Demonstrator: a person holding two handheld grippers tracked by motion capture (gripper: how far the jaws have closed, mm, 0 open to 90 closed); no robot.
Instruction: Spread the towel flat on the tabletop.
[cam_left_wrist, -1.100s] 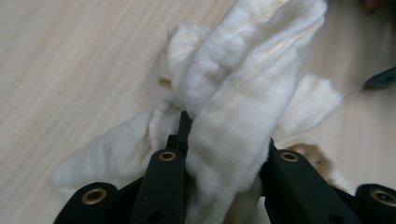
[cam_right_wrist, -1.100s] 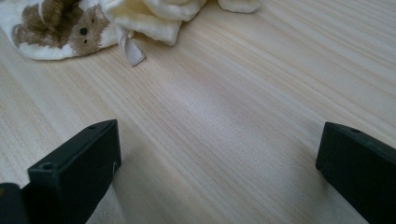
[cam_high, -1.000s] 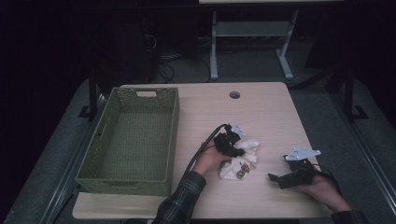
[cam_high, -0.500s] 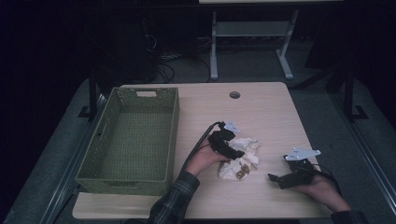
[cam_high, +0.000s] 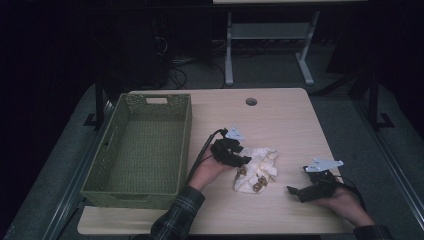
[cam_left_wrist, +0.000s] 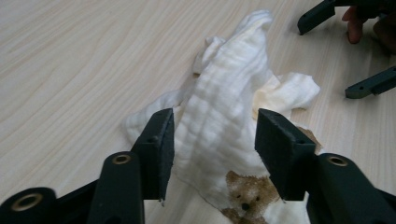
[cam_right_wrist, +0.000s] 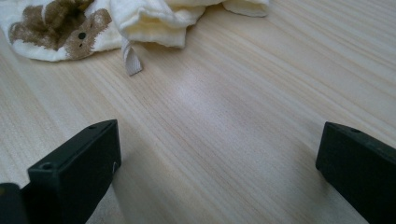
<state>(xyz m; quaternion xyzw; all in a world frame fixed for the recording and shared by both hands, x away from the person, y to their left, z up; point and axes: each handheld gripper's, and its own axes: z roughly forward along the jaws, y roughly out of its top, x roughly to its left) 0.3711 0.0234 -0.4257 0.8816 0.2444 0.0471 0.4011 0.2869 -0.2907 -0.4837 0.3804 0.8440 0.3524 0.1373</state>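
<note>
**Desk:** What is in the frame?

**Photographer:** A person at a pale wooden table (cam_high: 280, 115) works a crumpled cream cloth (cam_high: 256, 169), printed with small brown bears, lying right of centre in the lower half of the high view. The left gripper (cam_high: 236, 156) sits at the cloth's left edge. The right gripper (cam_high: 298, 192) rests on the tabletop in the lower right, near the cloth but apart from it.

**Desk:** And the tongs themselves?

**Photographer:** Both are parted and neither grips anything. In the left gripper view the two black jaws stand about halfway apart, one on each side of a raised ridge of the cloth (cam_left_wrist: 224, 112); fabric lies between them, but the pads have not closed on it. In the right gripper view the jaws are spread wide over bare wood, with the cloth (cam_right_wrist: 140, 16) across the top of that frame, upper left of the gap.

**Desk:** Which relation matters for the coming move?

**Photographer:** The ridge. It runs up the middle of the left gripper view, straight away from the jaws, so its long axis lies along the gripper's line of sight and the pads face its two flanks. The left hand is plainly the nearer one. By my reading, a squeeze there would pinch the fold cleanly. A green woven basket (cam_high: 120, 165) waits at the left of the high view, a likely destination.
</note>
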